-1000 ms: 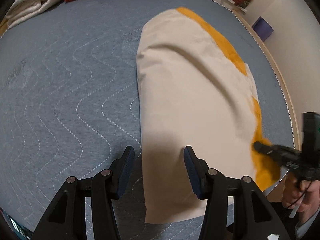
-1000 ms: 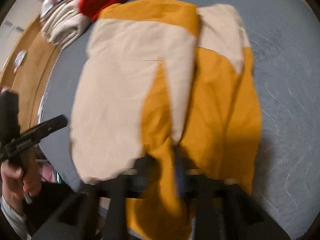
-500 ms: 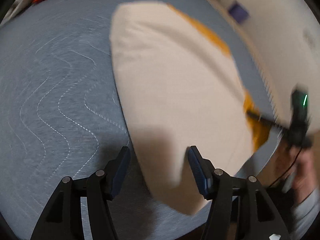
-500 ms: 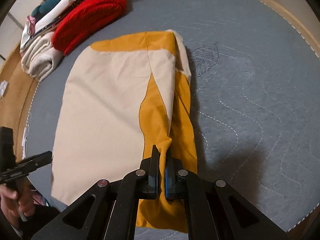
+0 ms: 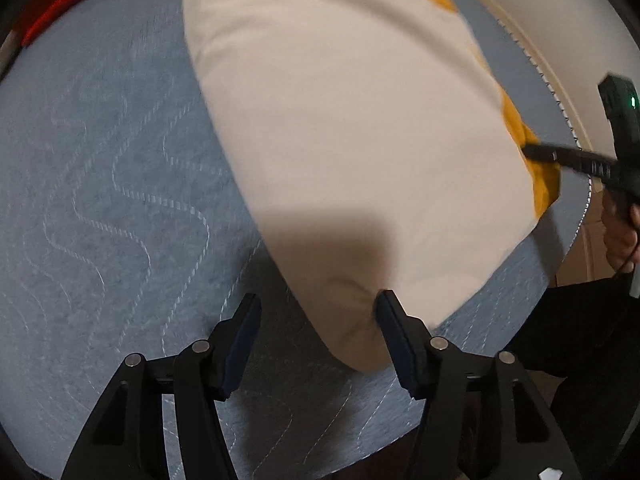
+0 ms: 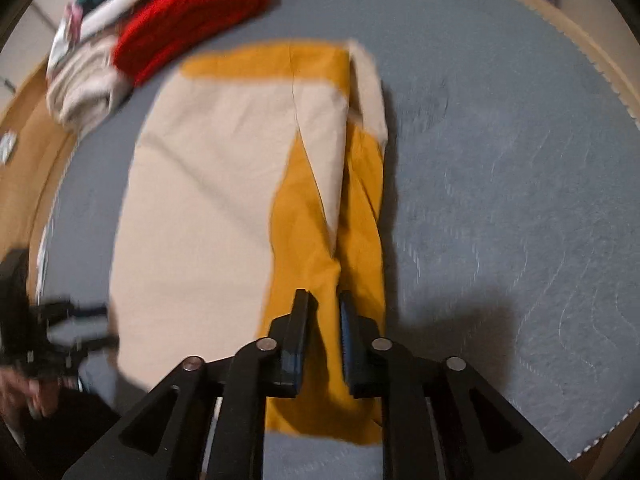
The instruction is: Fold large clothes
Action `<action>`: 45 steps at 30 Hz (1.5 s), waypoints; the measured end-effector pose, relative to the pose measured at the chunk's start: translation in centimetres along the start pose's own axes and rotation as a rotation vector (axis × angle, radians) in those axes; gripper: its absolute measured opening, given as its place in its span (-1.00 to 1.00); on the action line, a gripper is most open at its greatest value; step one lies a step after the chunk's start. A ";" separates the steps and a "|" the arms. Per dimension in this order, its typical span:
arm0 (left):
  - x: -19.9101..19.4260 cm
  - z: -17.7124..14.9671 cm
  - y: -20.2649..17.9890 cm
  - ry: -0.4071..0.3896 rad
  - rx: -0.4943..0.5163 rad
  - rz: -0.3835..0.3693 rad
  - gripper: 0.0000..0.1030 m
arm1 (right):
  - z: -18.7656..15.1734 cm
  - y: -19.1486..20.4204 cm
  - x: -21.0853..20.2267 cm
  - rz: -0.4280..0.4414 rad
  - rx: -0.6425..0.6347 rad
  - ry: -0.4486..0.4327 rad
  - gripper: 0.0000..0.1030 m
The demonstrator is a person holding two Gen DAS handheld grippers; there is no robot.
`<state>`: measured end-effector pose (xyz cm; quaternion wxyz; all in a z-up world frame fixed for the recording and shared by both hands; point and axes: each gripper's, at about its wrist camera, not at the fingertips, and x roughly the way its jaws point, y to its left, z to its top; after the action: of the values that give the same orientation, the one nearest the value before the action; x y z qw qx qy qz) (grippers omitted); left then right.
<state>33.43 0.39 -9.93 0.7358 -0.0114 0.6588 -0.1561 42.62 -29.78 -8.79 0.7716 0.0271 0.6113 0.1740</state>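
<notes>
Jaws on my right gripper (image 6: 323, 322) have parted slightly around the yellow edge they pinched half a second ago; the cream-and-yellow garment (image 6: 224, 200) lies folded mid-frame on the grey pad (image 6: 500, 160). My left gripper (image 5: 316, 320), wide open and empty, has closed on the near corner, lower centre.

- Left claw (image 5: 318, 330): black angular links, silver round screws, dark blue pads.
- Right claw (image 6: 323, 334): same black links and screws, blue pads; green light on its body.
- Hand (image 5: 620, 236): bare skin.
</notes>
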 end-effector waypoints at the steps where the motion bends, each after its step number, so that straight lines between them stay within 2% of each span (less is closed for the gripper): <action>1: 0.2 -0.1 0.0 0.007 0.001 0.002 0.13 | -0.6 -0.3 0.9 -0.010 -0.009 0.054 -0.62; 3: 0.0 -0.1 -0.2 0.005 0.009 0.011 0.12 | -1.2 -1.0 1.5 -0.020 -0.030 0.092 -0.62; 6: -1.4 0.0 -1.1 -0.046 0.022 -0.008 0.05 | -1.3 -0.6 1.1 -0.033 -0.053 0.054 -0.93; 8: -2.2 0.1 -1.2 -0.091 0.033 -0.029 0.04 | -1.2 -1.0 0.3 -0.039 -0.022 0.007 -0.96; 9: -1.9 0.0 -1.0 -0.082 0.038 -0.012 0.04 | -1.0 -1.3 -0.1 -0.035 -0.005 -0.014 -0.96; 10: -0.7 -0.2 -0.8 -0.047 0.045 0.029 0.13 | -0.9 -1.4 -0.2 -0.032 0.004 -0.021 -0.96; 12: 0.1 -0.6 -0.4 -0.022 0.037 0.052 0.15 | -0.9 -1.3 0.4 -0.049 -0.005 0.002 -0.96; 15: -2.0 -1.2 -1.2 -0.107 0.034 0.088 0.16 | -0.8 -0.8 1.2 -0.139 -0.037 0.023 -0.96; 16: -3.1 -1.8 -1.6 -0.152 0.034 0.125 0.16 | -1.1 -0.7 0.7 -0.185 -0.039 0.009 -0.85; 18: -5.2 -3.2 -2.3 -0.237 0.031 0.214 0.23 | -1.4 -1.1 -1.0 -0.263 -0.009 -0.048 -0.82; 20: -7.6 -5.1 -2.7 -0.335 0.003 0.257 0.54 | -2.3 -0.7 -4.4 -0.310 0.009 -0.169 -0.70; 21: -8.8 -6.2 -3.2 -0.386 -0.033 0.267 0.62 | -2.9 -0.4 -5.8 -0.336 -0.002 -0.225 -0.46; 22: -9.7 -7.0 -3.5 -0.431 -0.067 0.276 0.69 | -3.5 0.3 -7.4 -0.364 -0.018 -0.284 0.00; 23: -11.0 -8.6 -4.0 -0.487 -0.105 0.284 0.77 | -4.7 1.3 -9.6 -0.397 -0.036 -0.377 0.25; 24: -11.8 -9.7 -4.2 -0.521 -0.127 0.290 0.81 | -5.6 1.9 -10.9 -0.410 -0.038 -0.434 0.64; 25: -12.5 -11.0 -4.6 -0.560 -0.150 0.301 0.87 | -7.1 2.8 -12.5 -0.423 -0.038 -0.501 0.77; 28: -13.8 -14.3 -7.2 -0.639 -0.193 0.330 0.92 | -11.5 5.4 -15.6 -0.412 -0.060 -0.607 0.78; 31: -14.0 -16.7 -9.6 -0.676 -0.206 0.332 0.93 | -16.0 8.0 -16.8 -0.424 -0.091 -0.644 0.79; 36: -13.8 -21.7 -13.8 -0.700 -0.247 0.336 0.99 | -22.7 12.1 -18.5 -0.416 -0.159 -0.647 0.79; 39: -13.0 -24.1 -16.1 -0.694 -0.232 0.332 0.99 | -26.0 12.5 -19.1 -0.372 -0.094 -0.612 0.79; 41: -12.4 -24.2 -16.3 -0.679 -0.206 0.333 0.99 | -27.5 12.7 -18.9 -0.359 -0.054 -0.578 0.79; 43: -11.9 -24.1 -15.7 -0.664 -0.225 0.320 0.99 | -28.3 12.9 -18.4 -0.339 -0.045 -0.552 0.79; 45: -11.6 -23.9 -15.0 -0.657 -0.249 0.299 0.99 | -28.6 13.5 -18.1 -0.356 -0.068 -0.552 0.79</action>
<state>5.98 -6.58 1.44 0.9155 -0.0539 0.3961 0.0459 8.70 -27.46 4.36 0.9269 -0.0599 0.3680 0.0428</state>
